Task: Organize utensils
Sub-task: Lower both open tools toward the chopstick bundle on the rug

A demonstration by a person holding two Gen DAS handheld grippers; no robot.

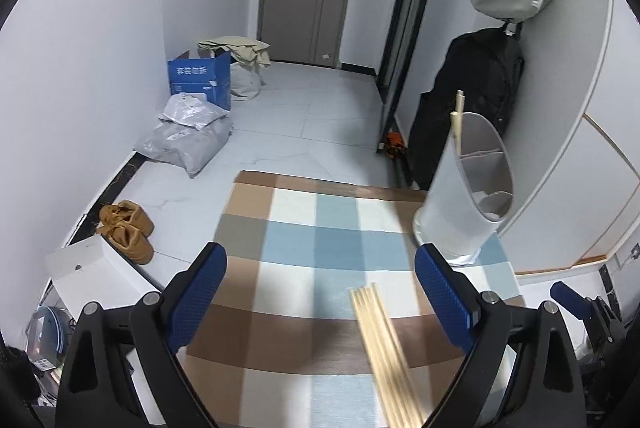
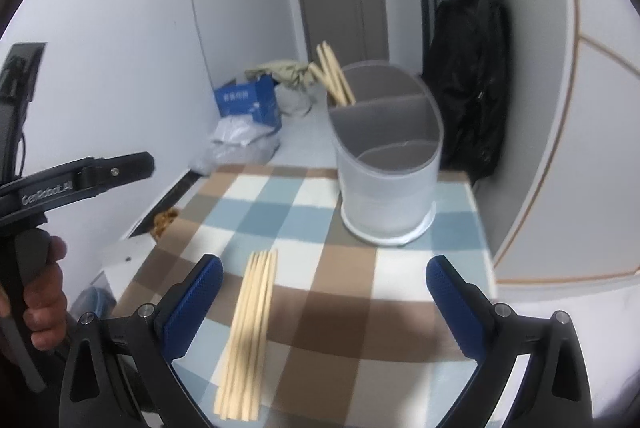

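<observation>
Several wooden chopsticks (image 2: 250, 332) lie in a bundle on the checked tablecloth (image 2: 340, 308). In the left wrist view the same chopsticks (image 1: 384, 348) lie by the right finger. A white utensil holder (image 2: 386, 164) with three compartments stands at the cloth's far right; a few chopsticks (image 2: 334, 74) stick out of its farthest compartment. The holder (image 1: 466, 188) also shows in the left wrist view. My left gripper (image 1: 320, 292) is open above the cloth with nothing between its fingers. My right gripper (image 2: 324, 300) is open, the bundle just inside its left finger, untouched.
The table ends at the left over a tiled floor with brown shoes (image 1: 128, 230), a white box (image 1: 96, 268), grey bags (image 1: 188, 138) and a blue carton (image 1: 200, 78). A black bag (image 1: 472, 108) hangs by the wall behind the holder. A hand (image 2: 44, 292) holds the left gripper's handle.
</observation>
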